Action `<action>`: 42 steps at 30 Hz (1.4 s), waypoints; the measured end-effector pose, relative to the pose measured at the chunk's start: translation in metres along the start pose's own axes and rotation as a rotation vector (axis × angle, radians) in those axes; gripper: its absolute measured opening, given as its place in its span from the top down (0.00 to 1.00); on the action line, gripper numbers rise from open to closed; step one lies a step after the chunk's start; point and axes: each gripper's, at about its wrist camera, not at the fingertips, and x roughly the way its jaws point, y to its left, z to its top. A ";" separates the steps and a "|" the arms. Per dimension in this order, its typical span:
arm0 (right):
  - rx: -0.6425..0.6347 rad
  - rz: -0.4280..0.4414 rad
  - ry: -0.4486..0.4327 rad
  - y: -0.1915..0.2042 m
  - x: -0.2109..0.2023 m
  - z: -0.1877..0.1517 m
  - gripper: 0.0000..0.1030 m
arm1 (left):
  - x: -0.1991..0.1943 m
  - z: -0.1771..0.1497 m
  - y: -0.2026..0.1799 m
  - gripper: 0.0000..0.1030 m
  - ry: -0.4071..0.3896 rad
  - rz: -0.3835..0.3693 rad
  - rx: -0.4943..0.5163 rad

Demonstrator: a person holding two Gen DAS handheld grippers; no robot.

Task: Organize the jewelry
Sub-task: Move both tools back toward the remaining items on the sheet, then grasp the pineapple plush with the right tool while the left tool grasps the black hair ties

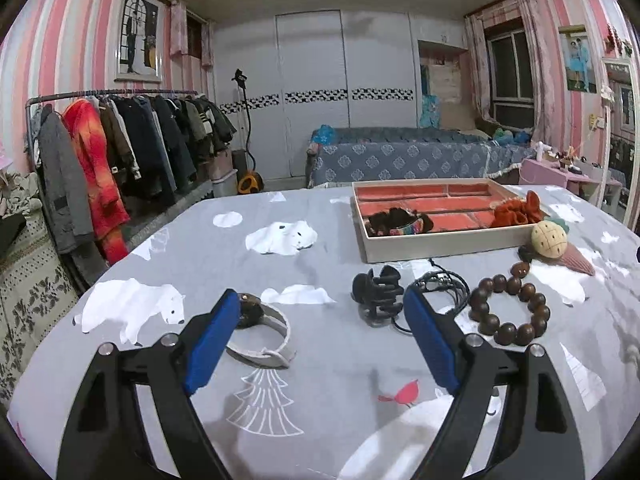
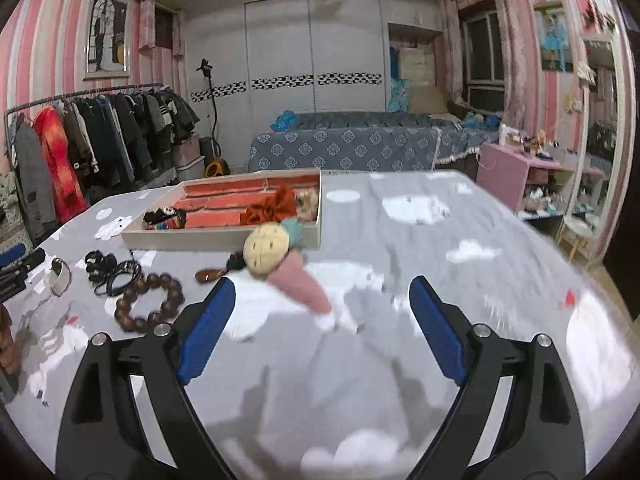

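Note:
On the grey bear-print cloth, my left gripper (image 1: 322, 296) is open with nothing between its pads. A white bangle (image 1: 260, 332) lies by its left finger. A black hair claw (image 1: 376, 292), a black cord (image 1: 444, 284) and a wooden bead bracelet (image 1: 508, 308) lie by its right finger. The red-lined tray (image 1: 440, 248) beyond holds a dark hair band (image 1: 400, 222) and an orange scrunchie (image 1: 516, 210). My right gripper (image 2: 322, 284) is open too. A yellow-and-pink cone plush (image 2: 280, 264) lies ahead of it, its pink end reaching between the fingers, clear of both pads.
The tray (image 2: 220, 236) sits at the far left in the right wrist view, with the bead bracelet (image 2: 150, 304) and hair claw (image 2: 100, 264) nearer. Bare cloth (image 2: 460, 240) stretches right of the plush. A clothes rack (image 1: 120, 152) and a sofa (image 1: 400, 156) stand behind the table.

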 end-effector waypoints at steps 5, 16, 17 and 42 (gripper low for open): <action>-0.050 -0.013 -0.018 0.013 -0.001 0.000 0.13 | 0.009 -0.001 -0.008 0.18 0.032 0.031 0.021; -0.049 -0.024 -0.007 0.015 0.004 -0.003 0.13 | 0.011 -0.003 -0.008 0.15 0.035 0.025 0.033; -0.048 -0.025 -0.004 0.014 0.004 -0.003 0.13 | 0.011 -0.002 -0.008 0.15 0.036 0.027 0.034; -0.055 -0.044 0.005 0.017 0.009 -0.004 0.10 | 0.019 -0.002 -0.010 0.13 0.066 0.031 0.039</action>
